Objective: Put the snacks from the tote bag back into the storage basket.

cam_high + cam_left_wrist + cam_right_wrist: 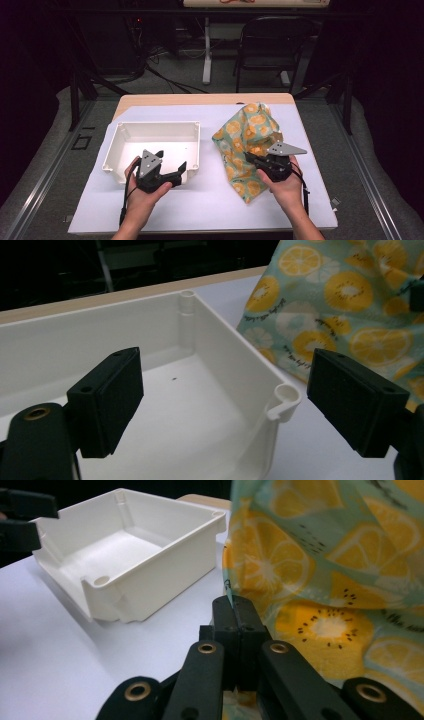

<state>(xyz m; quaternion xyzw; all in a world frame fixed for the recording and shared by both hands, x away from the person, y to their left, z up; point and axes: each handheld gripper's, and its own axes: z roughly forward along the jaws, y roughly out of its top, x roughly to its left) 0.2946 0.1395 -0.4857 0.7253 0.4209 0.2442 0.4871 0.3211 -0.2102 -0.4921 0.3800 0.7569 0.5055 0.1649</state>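
A teal cloth with orange and lemon slices [247, 142] lies bunched on the white table cover, right of a white plastic bin [150, 131]. My right gripper [250, 160] is shut on the cloth's edge [231, 592], and the fabric [320, 570] rises above its jaws. My left gripper [172, 172] is open at the bin's near right corner [282, 395]; one jaw stands over the bin's inside, the other outside it toward the cloth [350, 305]. The bin [130, 555] holds nothing.
A white sheet [200, 200] covers the wooden table [200, 99]. A black folding chair [272, 45] and a table leg [206, 50] stand on the floor beyond the far edge. Metal rails [45, 175] run along both sides.
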